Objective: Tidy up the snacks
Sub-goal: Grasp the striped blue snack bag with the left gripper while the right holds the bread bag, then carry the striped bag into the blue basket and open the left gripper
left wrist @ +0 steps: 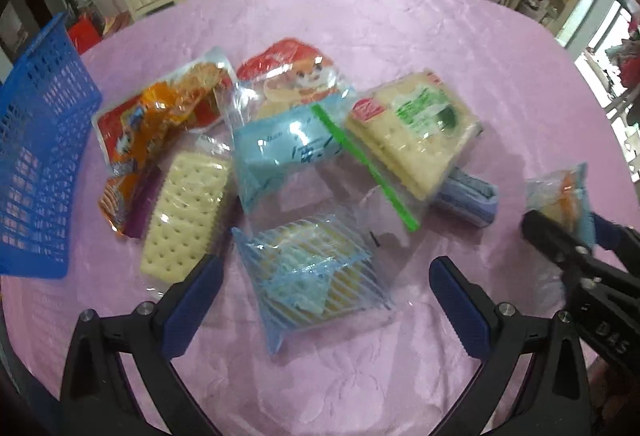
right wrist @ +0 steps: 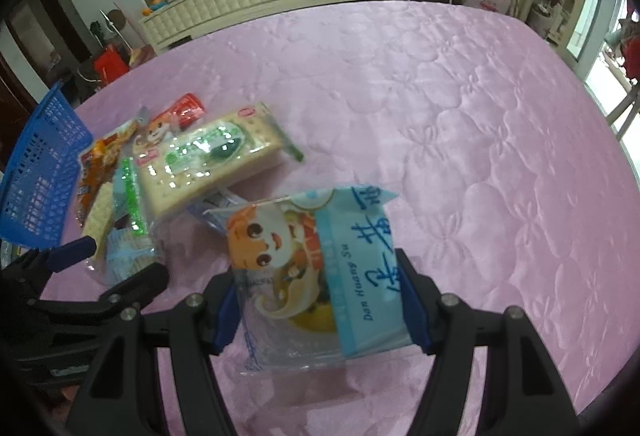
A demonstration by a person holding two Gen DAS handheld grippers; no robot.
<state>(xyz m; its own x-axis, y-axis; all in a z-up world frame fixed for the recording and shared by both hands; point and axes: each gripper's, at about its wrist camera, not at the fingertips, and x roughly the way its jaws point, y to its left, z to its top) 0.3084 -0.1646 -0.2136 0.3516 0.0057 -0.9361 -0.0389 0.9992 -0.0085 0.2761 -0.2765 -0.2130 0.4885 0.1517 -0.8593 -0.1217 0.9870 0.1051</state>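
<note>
Right gripper (right wrist: 320, 300) clamped a light-blue cartoon snack packet (right wrist: 316, 276) above the pink tablecloth (right wrist: 480, 116). Left gripper (left wrist: 326, 286) hung open over a blue-striped cracker packet (left wrist: 312, 276), apparently not touching, with a blue basket (left wrist: 40, 156) beside the crowded pile.

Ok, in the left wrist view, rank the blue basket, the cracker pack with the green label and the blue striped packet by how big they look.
1. Blue basket, though cut off at the frame edge.
2. and 3. Blue striped packet and cracker pack with the green label look alike; the striped one lies nearer the camera, so no ranking.
</note>
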